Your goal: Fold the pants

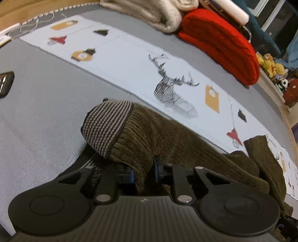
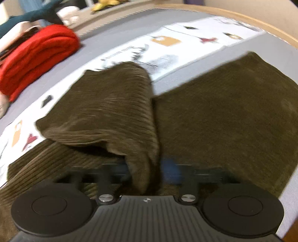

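The olive-brown corduroy pants (image 1: 167, 147) lie on a grey bed. My left gripper (image 1: 143, 172) is shut on the pants near the striped knit waistband (image 1: 106, 126), which is lifted and folded over. In the right wrist view my right gripper (image 2: 147, 172) is shut on a raised fold of the pants (image 2: 111, 111). The rest of the fabric (image 2: 232, 121) lies flat to the right of that fold. This view is blurred by motion.
A white cloth with a deer and tag prints (image 1: 130, 65) runs across the grey bed (image 1: 37, 111). A folded red blanket (image 1: 223, 42) and a beige blanket (image 1: 152, 13) lie at the far side. A dark object (image 1: 5, 83) sits at the left. The bed's wooden edge (image 2: 260, 24) is close.
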### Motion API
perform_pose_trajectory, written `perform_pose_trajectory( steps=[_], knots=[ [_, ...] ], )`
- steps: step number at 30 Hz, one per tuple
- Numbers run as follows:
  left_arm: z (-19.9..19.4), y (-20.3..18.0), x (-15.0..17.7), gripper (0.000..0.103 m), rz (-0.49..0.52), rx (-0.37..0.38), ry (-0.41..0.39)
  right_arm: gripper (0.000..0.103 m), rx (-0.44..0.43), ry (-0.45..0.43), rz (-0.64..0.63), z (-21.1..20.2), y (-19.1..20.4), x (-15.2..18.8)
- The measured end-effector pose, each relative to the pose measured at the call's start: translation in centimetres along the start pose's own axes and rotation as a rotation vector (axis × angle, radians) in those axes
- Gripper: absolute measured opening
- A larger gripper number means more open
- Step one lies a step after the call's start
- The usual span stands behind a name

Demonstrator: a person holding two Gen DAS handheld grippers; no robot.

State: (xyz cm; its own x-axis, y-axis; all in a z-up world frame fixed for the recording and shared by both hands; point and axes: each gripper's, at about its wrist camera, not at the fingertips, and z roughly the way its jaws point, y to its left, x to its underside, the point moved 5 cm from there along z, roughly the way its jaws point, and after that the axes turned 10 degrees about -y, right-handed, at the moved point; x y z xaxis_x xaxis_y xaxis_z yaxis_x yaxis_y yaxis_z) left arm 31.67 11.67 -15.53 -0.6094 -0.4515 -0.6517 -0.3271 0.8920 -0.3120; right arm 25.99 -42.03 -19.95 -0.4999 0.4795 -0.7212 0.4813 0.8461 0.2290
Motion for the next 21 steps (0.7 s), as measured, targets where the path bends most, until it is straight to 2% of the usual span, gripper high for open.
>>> perform_pose_trajectory(
  steps=[3, 5, 9, 11, 13, 14, 15, 17, 18, 19, 21],
  knots=[
    [-0.9, -0.7, -0.8, 0.013, 0.003, 0.029, -0.036, 0.015, -0.034, -0.055, 0.037, -0.9, 0.3, -0.7],
    [-1.9, -1.2, -1.4, 0.012, 0.01, 0.046, -0.068, 0.013, -0.089, -0.11, 0.076, -1.9, 0.6, -1.7],
    [-5.4, -2.3, -2.0, 0.012, 0.069, 0.12, -0.144, 0.013, -0.303, -0.312, 0.089, -6.9, 1.3, -4.1],
    [-7.1, -1.8, -1.3, 0.012, 0.11, 0.157, -0.154, 0.013, -0.397, -0.346, 0.135, -9.3, 0.1, -4.1],
    [-7.0, -0.8, -0.3, 0.012, 0.173, 0.113, -0.127, 0.013, -0.429, -0.313, 0.158, -10.2, -1.8, -3.5],
    [-6.0, 0.2, 0.6, 0.012, 0.183, 0.078, -0.069, 0.013, -0.396, -0.271, 0.138, -9.9, -2.9, -2.8],
    [-5.1, 0.9, 1.3, 0.013, 0.179, 0.061, -0.017, 0.013, -0.358, -0.205, 0.124, -8.9, -3.8, -2.2],
    [-3.7, 1.9, 3.0, 0.013, 0.182, 0.045, 0.07, 0.013, -0.274, -0.02, 0.142, -6.2, -5.5, -0.5],
    [-3.5, 1.8, 3.4, 0.013, 0.205, 0.041, 0.072, 0.013, -0.229, 0.081, 0.161, -4.6, -6.4, 0.5],
    [-3.5, 1.6, 3.7, 0.013, 0.237, 0.035, 0.061, 0.013, -0.203, 0.132, 0.178, -3.7, -7.0, 1.2],
    [-4.0, 0.7, 4.0, 0.013, 0.295, 0.019, 0.024, 0.013, -0.195, 0.15, 0.156, -3.1, -7.0, 1.8]
  ],
)
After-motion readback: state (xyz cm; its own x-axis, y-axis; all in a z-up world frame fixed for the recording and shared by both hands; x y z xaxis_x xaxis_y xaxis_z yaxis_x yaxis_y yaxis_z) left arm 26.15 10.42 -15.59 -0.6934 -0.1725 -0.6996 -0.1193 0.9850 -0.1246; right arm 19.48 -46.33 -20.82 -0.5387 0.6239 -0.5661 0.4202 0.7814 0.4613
